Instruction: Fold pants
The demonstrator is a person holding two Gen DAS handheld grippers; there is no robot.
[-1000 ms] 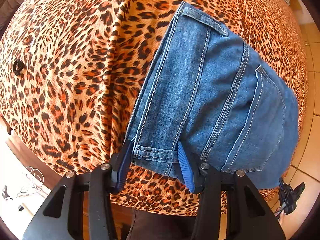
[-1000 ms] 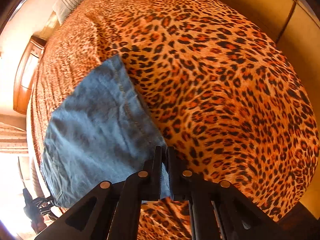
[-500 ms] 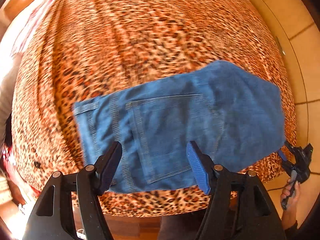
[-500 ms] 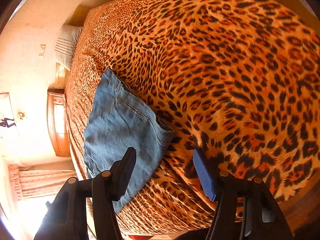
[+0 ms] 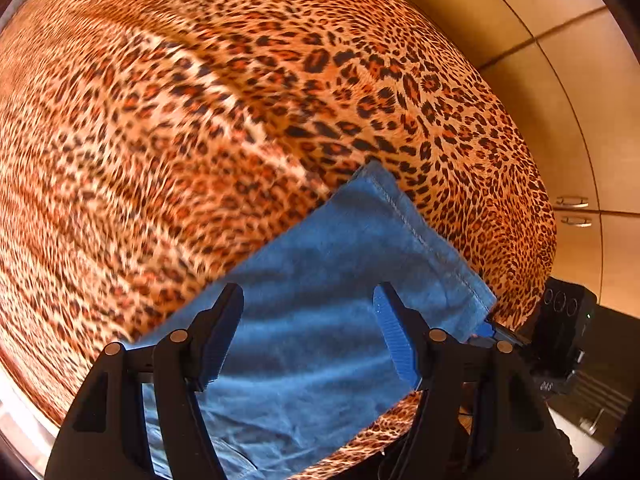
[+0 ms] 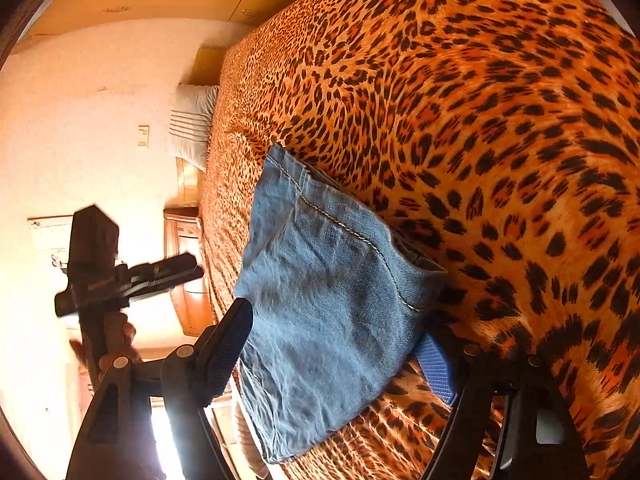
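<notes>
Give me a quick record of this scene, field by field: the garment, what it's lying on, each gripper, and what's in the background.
garment: folded blue jeans, lying flat
surface: leopard-print bedspread
left gripper: open, above the jeans, gripping nothing
right gripper: open, jaws just opened, straddling the jeans' hem end, pads not pressing
background: striped pillow, wooden nightstand

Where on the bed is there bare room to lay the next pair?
The leopard-print bedspread lies bare beyond the folded blue denim pants, toward the striped pillow and the wooden wardrobe. The near edge is crowded: pants and both grippers.
</notes>
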